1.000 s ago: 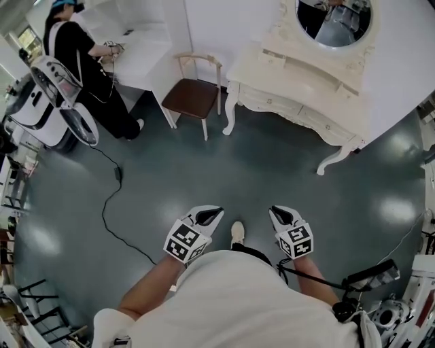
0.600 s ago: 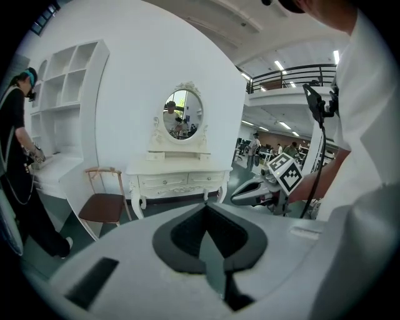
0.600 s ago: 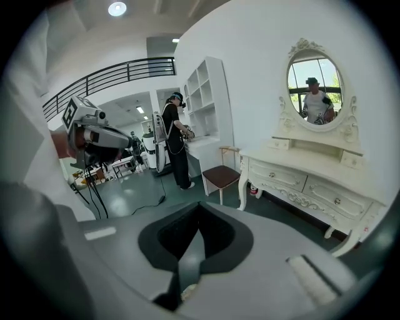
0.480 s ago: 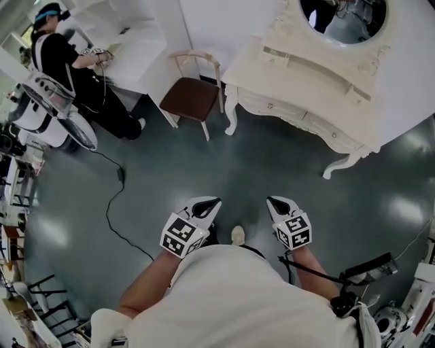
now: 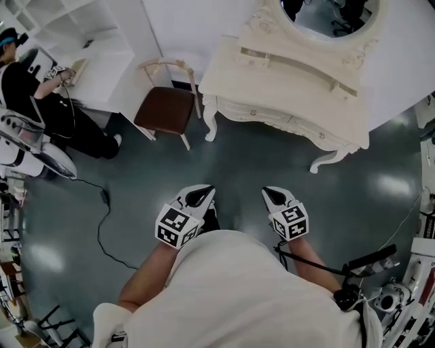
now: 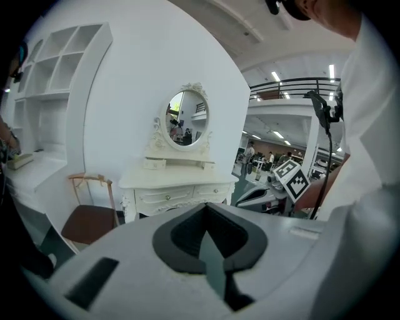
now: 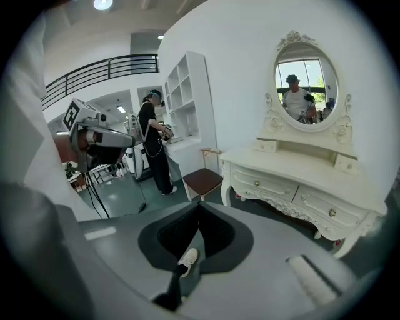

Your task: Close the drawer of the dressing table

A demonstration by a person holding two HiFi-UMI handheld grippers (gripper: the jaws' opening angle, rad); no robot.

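Holds the left tongs (image 5: pixel 201 195) and the right tongs (image 5: pixel 273 197) low ahead of the waist, side by side, both clenched on nothing, tips aimed over the dark floor (image 5: pixel 238 160) toward the dressing table (image 5: pixel 272 78). Has walked closer since a second ago: finds the dressing table larger in the head view now and shifted toward the middle, the brown chair (image 5: pixel 163 109) slid leftward with it, the person at the white desk (image 5: pixel 30 88) pushed out to the left edge. Keeps the tongs in much the same carry throughout. Points to an approach under way and nothing more: still well apart from the dressing table at the far edge of the floor against the white wall, no contact with any handle, closing not yet begun. Cannot pick out the open drawer from here; reads the front drawers (image 7: pixel 269 185) under the surface as flush or nearly so, and notes two small boxes on the raised shelf along the back edge of the surface, too small to judge. Loses the top of the oval mirror (image 5: pixel 326 17) to the upper edge of the head view, and the near floor to the white shirt. Gets only the left part of the left gripper view clear, the rest filled by sleeve and shirt. Sees a white shoe (image 7: pixel 187 257) below the right tips.
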